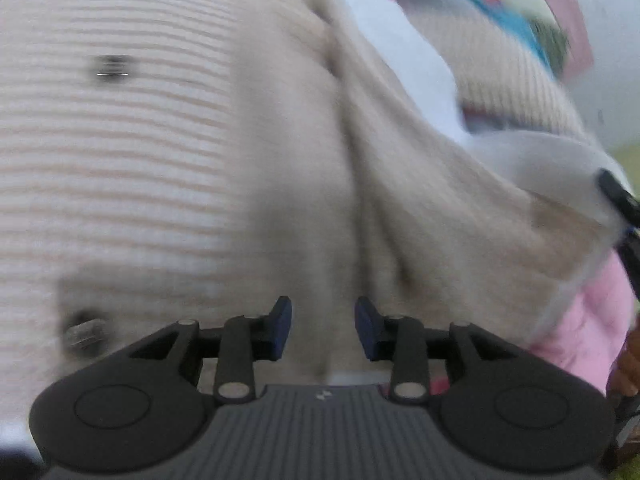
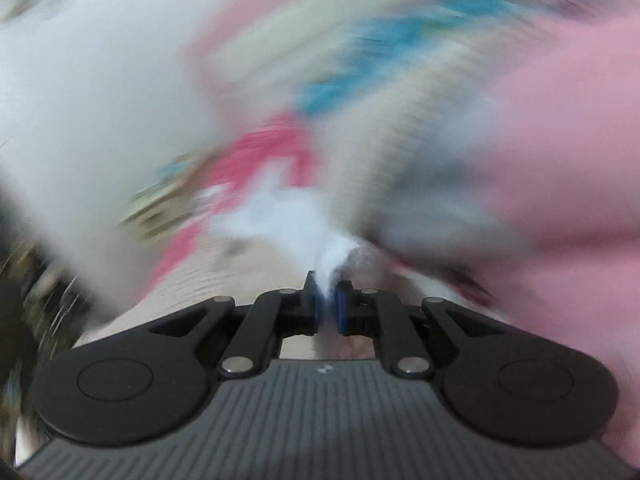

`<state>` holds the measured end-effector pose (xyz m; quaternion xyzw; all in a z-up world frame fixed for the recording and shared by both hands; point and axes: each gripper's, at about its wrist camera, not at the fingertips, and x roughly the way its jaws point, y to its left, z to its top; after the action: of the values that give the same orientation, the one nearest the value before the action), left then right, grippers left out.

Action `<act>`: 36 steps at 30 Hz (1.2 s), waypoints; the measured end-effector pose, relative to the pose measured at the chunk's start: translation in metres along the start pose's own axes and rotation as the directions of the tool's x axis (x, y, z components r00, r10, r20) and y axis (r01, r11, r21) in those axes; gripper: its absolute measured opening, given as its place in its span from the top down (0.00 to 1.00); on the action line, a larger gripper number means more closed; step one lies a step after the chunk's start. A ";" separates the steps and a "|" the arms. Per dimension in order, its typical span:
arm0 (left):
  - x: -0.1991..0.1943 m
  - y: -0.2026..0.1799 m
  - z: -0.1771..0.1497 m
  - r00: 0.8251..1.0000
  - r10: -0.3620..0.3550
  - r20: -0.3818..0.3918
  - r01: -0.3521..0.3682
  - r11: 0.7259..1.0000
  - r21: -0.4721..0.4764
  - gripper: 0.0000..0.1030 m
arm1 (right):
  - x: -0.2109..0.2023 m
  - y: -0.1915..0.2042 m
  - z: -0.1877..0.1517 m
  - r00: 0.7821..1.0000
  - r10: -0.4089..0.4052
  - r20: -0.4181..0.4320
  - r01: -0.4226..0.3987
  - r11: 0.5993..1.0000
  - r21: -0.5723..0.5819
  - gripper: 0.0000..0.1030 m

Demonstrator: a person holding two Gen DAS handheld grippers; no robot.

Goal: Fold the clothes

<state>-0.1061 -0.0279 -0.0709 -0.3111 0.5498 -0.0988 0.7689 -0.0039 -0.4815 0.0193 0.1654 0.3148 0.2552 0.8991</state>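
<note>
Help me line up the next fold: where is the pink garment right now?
In the left wrist view the pink garment sits at the lower right edge, beside the beige ribbed sweater. In the blurred right wrist view it fills the right side.

Left wrist view: beige ribbed garment (image 1: pixel 160 140) fills nearly the whole field ahead of the left gripper (image 1: pixel 323 328). Jaws stand apart, nothing between the pads; the gap there is free, cloth lies just beyond. A thick fold (image 1: pixel 360 184) rises ahead and runs toward the right. Pink cloth (image 1: pixel 588 320) crowds the lower right edge.

Right wrist view, heavily blurred: right gripper (image 2: pixel 328 304) pinched on white fabric (image 2: pixel 280 208), so no passage between its pads. Pink cloth (image 2: pixel 560 160) blocks the right side; a pale mass (image 2: pixel 80 100) blocks the left. Centre path cluttered with patterned fabric (image 2: pixel 360 80).
</note>
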 end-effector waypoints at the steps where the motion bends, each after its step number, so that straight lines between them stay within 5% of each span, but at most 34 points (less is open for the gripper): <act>1: -0.016 0.016 -0.001 1.000 0.009 0.023 -0.009 0.999 -0.041 0.65 | 0.000 0.023 0.005 0.997 0.071 -0.020 -0.072 0.992 -0.103 0.94; 4: -0.059 0.061 -0.005 0.995 0.035 0.094 -0.020 0.988 -0.154 0.65 | 0.005 0.095 -0.002 0.949 0.254 -0.189 -0.310 0.864 -0.396 0.94; 6: -0.077 0.089 -0.010 0.993 0.021 0.117 0.007 0.974 -0.227 0.65 | 0.016 0.141 -0.033 0.891 0.279 -0.358 -0.441 0.717 -0.540 0.94; 9: -0.084 0.112 -0.015 0.994 -0.012 0.105 0.042 0.956 -0.290 0.64 | 0.046 0.177 -0.096 0.807 0.210 -0.552 -0.559 0.574 -0.599 0.93; 12: -0.072 0.114 -0.015 0.995 -0.080 0.054 0.092 0.951 -0.295 0.56 | 0.071 0.189 -0.160 0.749 0.053 -0.661 -0.607 0.456 -0.651 0.93; 14: -0.060 0.108 -0.014 0.993 -0.116 0.010 0.114 0.952 -0.284 0.54 | 0.081 0.189 -0.183 0.731 -0.015 -0.682 -0.620 0.402 -0.674 0.93; 17: -0.042 0.095 -0.009 0.989 -0.135 -0.056 0.118 0.964 -0.236 0.51 | 0.068 0.198 -0.186 0.743 -0.044 -0.668 -0.616 0.345 -0.708 0.93; 21: -0.021 0.085 -0.002 0.983 -0.147 -0.114 0.124 0.974 -0.190 0.48 | 0.075 0.208 -0.184 0.738 -0.025 -0.674 -0.621 0.366 -0.693 0.92; 27: 0.011 0.077 -0.002 0.977 -0.033 -0.213 0.010 0.994 -0.107 0.57 | 0.104 0.199 -0.248 0.692 -0.148 -0.706 -0.605 0.415 -0.680 0.78; 29: 0.013 0.071 -0.004 0.976 -0.020 -0.216 0.004 0.997 -0.076 0.58 | 0.091 0.198 -0.245 0.698 -0.120 -0.706 -0.586 0.471 -0.659 0.73; 31: 0.015 0.062 -0.007 0.977 0.003 -0.215 -0.013 0.999 -0.042 0.58 | 0.076 0.191 -0.226 0.679 -0.067 -0.731 -0.559 0.598 -0.574 0.71; 33: 0.018 0.053 -0.011 0.975 0.029 -0.222 -0.034 0.999 -0.017 0.58 | 0.058 0.175 -0.202 0.685 -0.013 -0.729 -0.505 0.712 -0.487 0.70; 36: 0.024 0.036 -0.017 0.974 0.088 -0.208 -0.078 0.995 0.056 0.59 | 0.032 0.135 -0.163 0.754 -0.023 -0.656 -0.328 0.852 -0.408 0.69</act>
<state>-0.1190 -0.0177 -0.1142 -0.2574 0.6380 -0.1118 0.7171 -0.1362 -0.3312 -0.0566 -0.1436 0.5092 0.4435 0.7235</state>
